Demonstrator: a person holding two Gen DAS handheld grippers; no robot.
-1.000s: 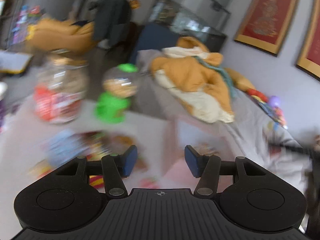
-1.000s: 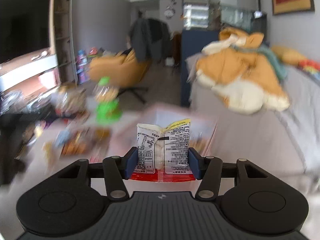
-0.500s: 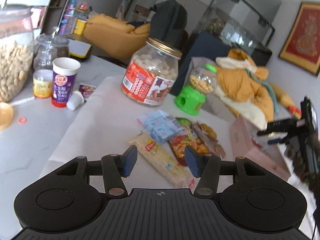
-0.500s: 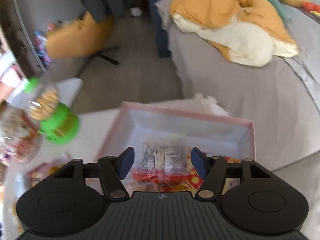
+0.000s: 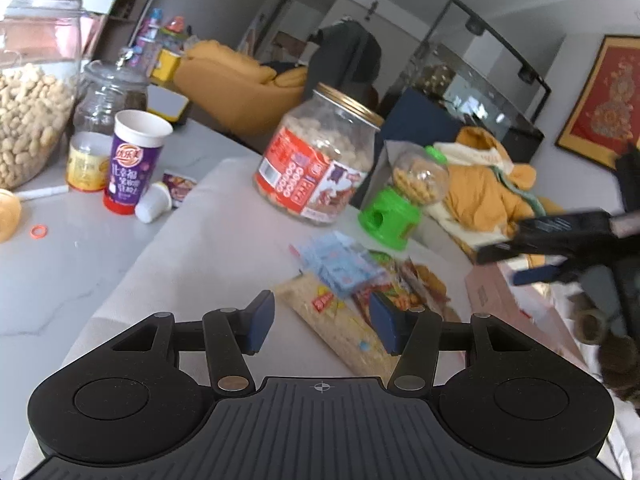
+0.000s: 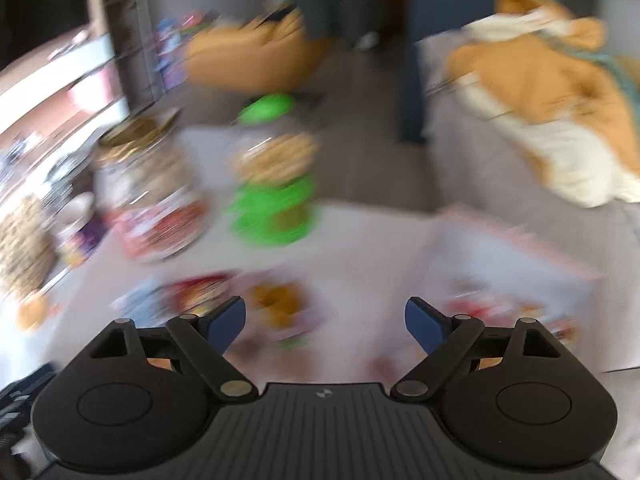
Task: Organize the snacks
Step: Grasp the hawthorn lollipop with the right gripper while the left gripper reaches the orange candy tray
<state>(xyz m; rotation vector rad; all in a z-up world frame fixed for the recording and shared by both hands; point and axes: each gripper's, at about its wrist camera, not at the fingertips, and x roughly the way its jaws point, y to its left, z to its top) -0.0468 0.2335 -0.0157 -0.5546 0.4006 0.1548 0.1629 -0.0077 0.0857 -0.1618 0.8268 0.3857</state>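
Snack packets [image 5: 352, 280] are heaped on the white mat [image 5: 208, 240], just beside the pink box [image 5: 516, 308]. The left gripper [image 5: 322, 322], half spread and empty, is held above them; the right gripper [image 6: 324, 326], just opened wide, holds nothing

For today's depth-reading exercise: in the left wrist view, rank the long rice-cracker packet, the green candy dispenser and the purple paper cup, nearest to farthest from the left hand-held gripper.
1. Rice-cracker packet, between the fingertips.
2. Green candy dispenser, right, beyond.
3. Purple paper cup, far left.

Green dispenser [image 5: 390, 216], red-labelled jar [image 5: 316, 160], pink box [image 5: 516, 304].
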